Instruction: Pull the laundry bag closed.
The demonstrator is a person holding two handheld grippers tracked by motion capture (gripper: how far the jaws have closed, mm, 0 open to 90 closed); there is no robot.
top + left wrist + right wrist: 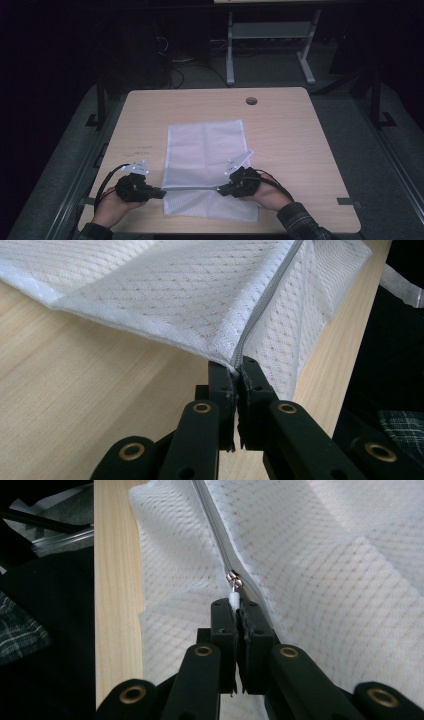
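A dim lab or workshop: bare wooden table (pixel 280 125), metal bench legs (pixel 230 50), floor cables (pixel 175 75)

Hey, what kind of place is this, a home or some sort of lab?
Most likely a lab or workshop, not a home. A bare wooden table with a cable hole stands on grey carpet, with another desk's metal legs and loose cables behind it in a dark room.

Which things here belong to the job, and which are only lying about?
In the job: mesh bag, its zip, zip pull, left gripper shut on the zip end, right gripper shut on the pull.
Lying about: table, its cable hole.
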